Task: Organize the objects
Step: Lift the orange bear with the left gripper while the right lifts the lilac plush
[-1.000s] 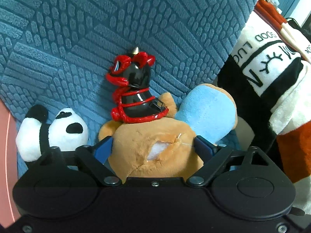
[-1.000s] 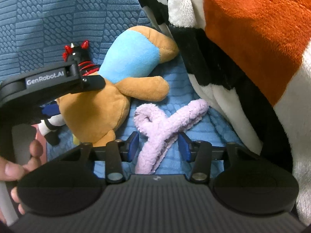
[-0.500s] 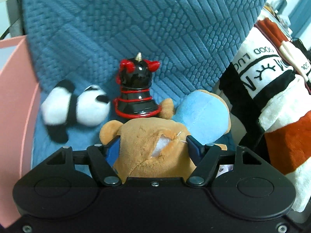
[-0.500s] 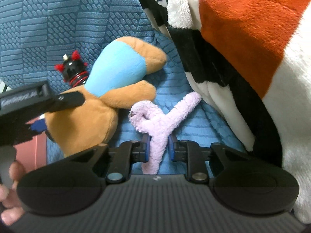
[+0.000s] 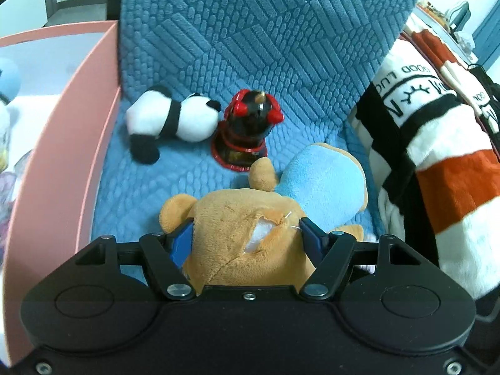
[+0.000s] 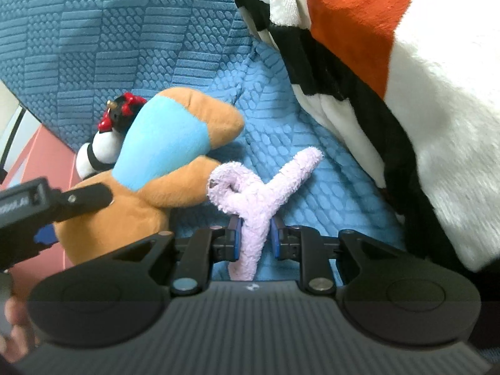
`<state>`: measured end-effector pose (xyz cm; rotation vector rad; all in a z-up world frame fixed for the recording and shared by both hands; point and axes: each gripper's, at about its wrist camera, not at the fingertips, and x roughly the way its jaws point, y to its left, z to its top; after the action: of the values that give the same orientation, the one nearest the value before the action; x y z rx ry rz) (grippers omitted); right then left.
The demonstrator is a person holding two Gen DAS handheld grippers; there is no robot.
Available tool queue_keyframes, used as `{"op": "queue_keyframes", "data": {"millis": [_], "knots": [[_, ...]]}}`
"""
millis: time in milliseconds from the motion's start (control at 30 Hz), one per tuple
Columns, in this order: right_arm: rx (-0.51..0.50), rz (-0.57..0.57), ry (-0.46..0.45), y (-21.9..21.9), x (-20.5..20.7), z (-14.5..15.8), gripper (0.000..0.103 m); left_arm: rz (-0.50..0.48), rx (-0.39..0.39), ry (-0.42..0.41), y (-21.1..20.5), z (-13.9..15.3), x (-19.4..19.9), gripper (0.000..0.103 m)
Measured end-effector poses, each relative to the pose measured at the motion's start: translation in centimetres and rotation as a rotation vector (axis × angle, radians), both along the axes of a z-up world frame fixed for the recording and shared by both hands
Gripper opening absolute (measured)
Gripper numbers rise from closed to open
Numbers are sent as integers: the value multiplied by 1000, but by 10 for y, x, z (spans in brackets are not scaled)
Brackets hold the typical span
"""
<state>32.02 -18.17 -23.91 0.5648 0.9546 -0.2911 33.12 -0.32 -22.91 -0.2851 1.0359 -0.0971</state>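
A striped blanket fills your three o'clock on the blue sofa, a pink box your nine. Your left tongs clamp the tan bear; the panda and the black-red figurine lie at twelve. Your right tongs pinch the lilac plush strip.

Left gripper clamped, jaws spread wide around a bulky load between them. Right gripper pinched nearly closed on a thin strip. Bare fingers gripping the left handle.
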Motion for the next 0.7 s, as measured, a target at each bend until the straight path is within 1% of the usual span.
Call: {"op": "queue_keyframes", "data": {"millis": [100,167,267,367,467,533,567,600,633,667,700], "knots": [[2,-17,22,1,-1,-4,22,-14,7,1,1,2,-18,68],[27,-62,21,-8,-4,-5,22,-27,16,7,0,1,-26,68],[37,-110,31,-17,-6,-7,22,-63,2,23,1,-1,-37,68],[23,-112,44,-18,-4,-11,23,-89,23,25,0,-2,-43,68],[28,-124,44,-18,-9,-9,24,-115,38,25,0,-1,-43,70],[46,-138,44,-21,-11,-10,30,-136,51,22,0,1,-44,77],[61,-150,39,-23,-9,-11,37,-145,59,8,0,3,-46,80],[81,-159,25,-25,-9,-12,48,-150,70,-6,-1,6,-47,86],[92,-167,14,-20,-12,-9,53,-157,83,-25,-2,9,-48,90],[100,-173,2,-21,-13,-8,59,-167,95,-46,-3,12,-50,91],[103,-177,-8,-21,-14,-7,60,-180,107,-65,-5,15,-51,92]]}}
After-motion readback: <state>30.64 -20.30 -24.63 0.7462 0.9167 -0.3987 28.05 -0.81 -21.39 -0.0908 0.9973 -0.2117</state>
